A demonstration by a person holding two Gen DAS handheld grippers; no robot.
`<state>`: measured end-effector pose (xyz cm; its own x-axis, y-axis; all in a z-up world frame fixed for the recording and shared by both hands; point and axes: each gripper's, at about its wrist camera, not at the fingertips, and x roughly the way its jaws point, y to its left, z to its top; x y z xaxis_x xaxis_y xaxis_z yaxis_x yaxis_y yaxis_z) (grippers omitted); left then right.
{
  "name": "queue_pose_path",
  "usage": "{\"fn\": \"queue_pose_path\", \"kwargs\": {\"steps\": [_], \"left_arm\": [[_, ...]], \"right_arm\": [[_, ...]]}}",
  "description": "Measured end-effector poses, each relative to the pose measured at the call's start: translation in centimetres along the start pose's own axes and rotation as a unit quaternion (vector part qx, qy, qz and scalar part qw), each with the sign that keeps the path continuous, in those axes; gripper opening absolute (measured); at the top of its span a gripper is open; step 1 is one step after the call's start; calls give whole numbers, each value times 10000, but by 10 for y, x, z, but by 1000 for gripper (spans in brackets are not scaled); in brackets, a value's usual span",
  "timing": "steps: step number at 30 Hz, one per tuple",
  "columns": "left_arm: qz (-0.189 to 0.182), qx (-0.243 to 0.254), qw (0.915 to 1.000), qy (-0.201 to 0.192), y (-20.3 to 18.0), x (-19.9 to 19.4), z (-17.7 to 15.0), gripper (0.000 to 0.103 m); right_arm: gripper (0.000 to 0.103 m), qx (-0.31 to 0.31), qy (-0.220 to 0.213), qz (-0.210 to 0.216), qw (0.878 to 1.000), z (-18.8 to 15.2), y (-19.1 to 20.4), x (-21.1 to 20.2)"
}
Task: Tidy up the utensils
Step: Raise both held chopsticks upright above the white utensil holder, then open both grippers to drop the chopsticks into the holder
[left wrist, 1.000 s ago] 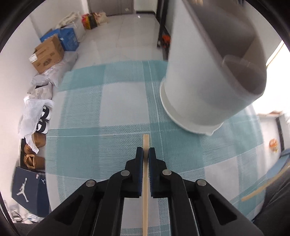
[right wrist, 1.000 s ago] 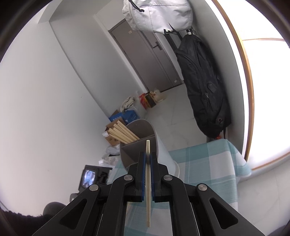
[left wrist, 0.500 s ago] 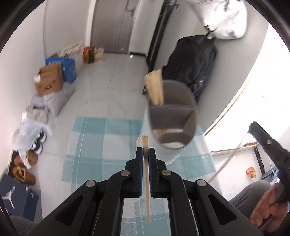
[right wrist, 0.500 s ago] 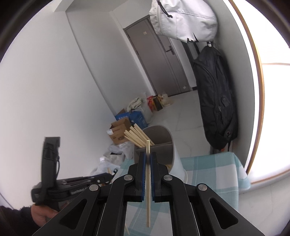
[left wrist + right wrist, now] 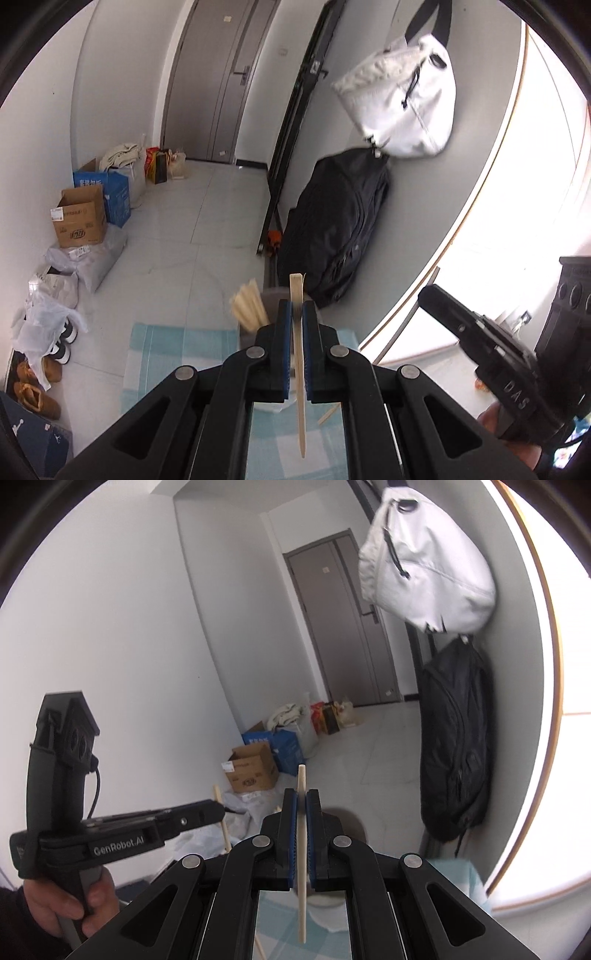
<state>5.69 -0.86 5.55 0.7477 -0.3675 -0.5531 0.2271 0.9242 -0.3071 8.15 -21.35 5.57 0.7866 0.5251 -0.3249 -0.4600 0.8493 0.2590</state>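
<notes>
I've got one chopstick (image 5: 297, 354) clamped in my left tool (image 5: 296, 314) and another chopstick (image 5: 302, 853) in my right tool (image 5: 302, 801), both above the holder (image 5: 273, 295); next, tip them into it.

Left wrist view: camera sits behind the left gripper (image 5: 297, 314), raised, tilted down over the teal checked tablecloth (image 5: 177, 347) and grey utensil holder (image 5: 271, 295), facing the grey door (image 5: 218, 81). Right gripper (image 5: 476, 332) enters at right edge, close. Right wrist view: behind the right gripper (image 5: 302, 805), raised, less tilted, facing the same door (image 5: 343, 620); left gripper (image 5: 207, 814) at left, near. Shared: door, white bag (image 5: 402, 103) (image 5: 424, 565), black backpack (image 5: 336, 229) (image 5: 456, 746), cardboard box (image 5: 79, 221) (image 5: 253, 768).
</notes>
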Motion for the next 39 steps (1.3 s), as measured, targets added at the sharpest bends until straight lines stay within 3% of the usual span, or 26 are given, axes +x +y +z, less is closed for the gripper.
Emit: {"fn": "queue_pose_path", "kwargs": {"steps": [8, 16, 31, 35, 39], "left_arm": [[153, -83, 9984, -530, -1, 13, 44, 1], [258, -210, 9971, -686, 13, 36, 60, 1], [313, -281, 9955, -845, 38, 82, 43, 1], [215, -209, 9969, -728, 39, 87, 33, 1], [-137, -372, 9991, -139, 48, 93, 32, 2]], "right_arm": [[4, -135, -123, -19, 9998, 47, -9, 28], [4, -355, -98, -84, 9993, 67, -15, 63], [4, -328, 281, -180, 9989, 43, -36, 120], [4, -309, 353, -94, 9989, 35, -39, 128], [5, -265, 523, 99, 9982, 27, -37, 133]]}}
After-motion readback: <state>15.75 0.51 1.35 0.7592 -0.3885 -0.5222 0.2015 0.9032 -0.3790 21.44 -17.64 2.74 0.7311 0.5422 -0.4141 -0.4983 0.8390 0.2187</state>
